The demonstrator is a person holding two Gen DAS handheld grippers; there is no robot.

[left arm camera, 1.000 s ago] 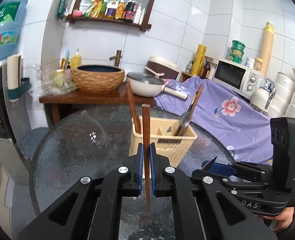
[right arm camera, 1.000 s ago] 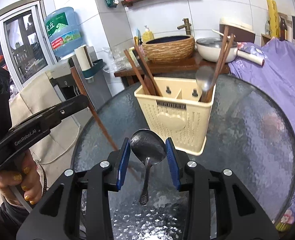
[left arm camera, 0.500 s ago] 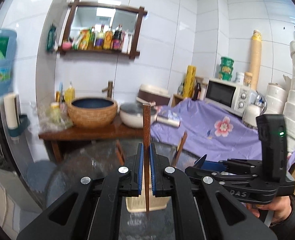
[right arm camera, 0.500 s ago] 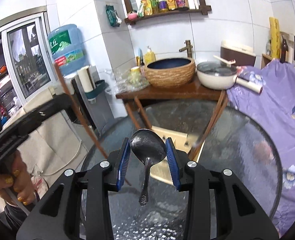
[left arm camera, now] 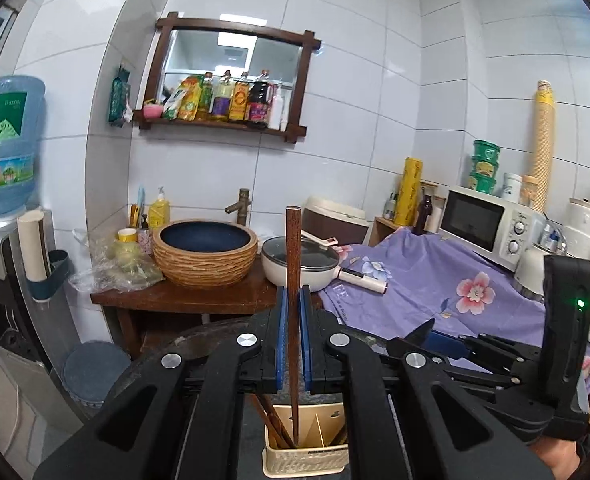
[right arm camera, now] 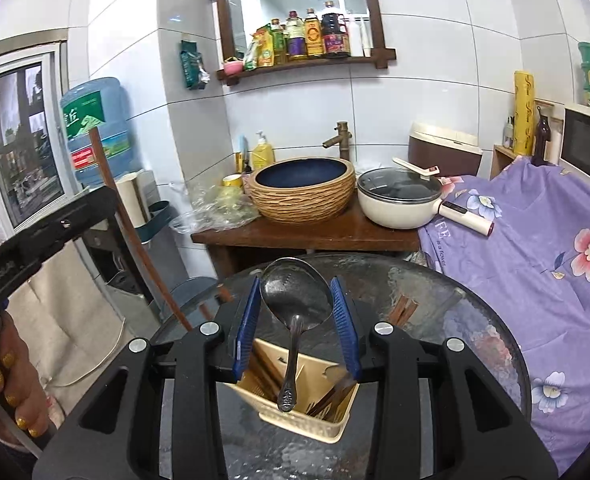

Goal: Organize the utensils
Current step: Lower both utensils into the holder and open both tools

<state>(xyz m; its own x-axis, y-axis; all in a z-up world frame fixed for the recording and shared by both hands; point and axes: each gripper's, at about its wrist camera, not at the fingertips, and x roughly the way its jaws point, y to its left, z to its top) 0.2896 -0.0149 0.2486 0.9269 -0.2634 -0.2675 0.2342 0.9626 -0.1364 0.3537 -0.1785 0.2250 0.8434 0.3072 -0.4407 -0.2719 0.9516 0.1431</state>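
Left gripper (left arm camera: 294,334) clamps one brown chopstick (left arm camera: 294,280) upright, its lower tip down inside the left compartment of the cream utensil caddy (left arm camera: 307,462). Right gripper (right arm camera: 297,322) pinches a metal spoon (right arm camera: 295,300) by the bowl, handle hanging over the caddy's middle. Caddy sits on the glass table (right arm camera: 475,344). Purple cloth (right arm camera: 535,240) at right reads "is a flower"; the water jug (left arm camera: 3,140) label is Chinese.
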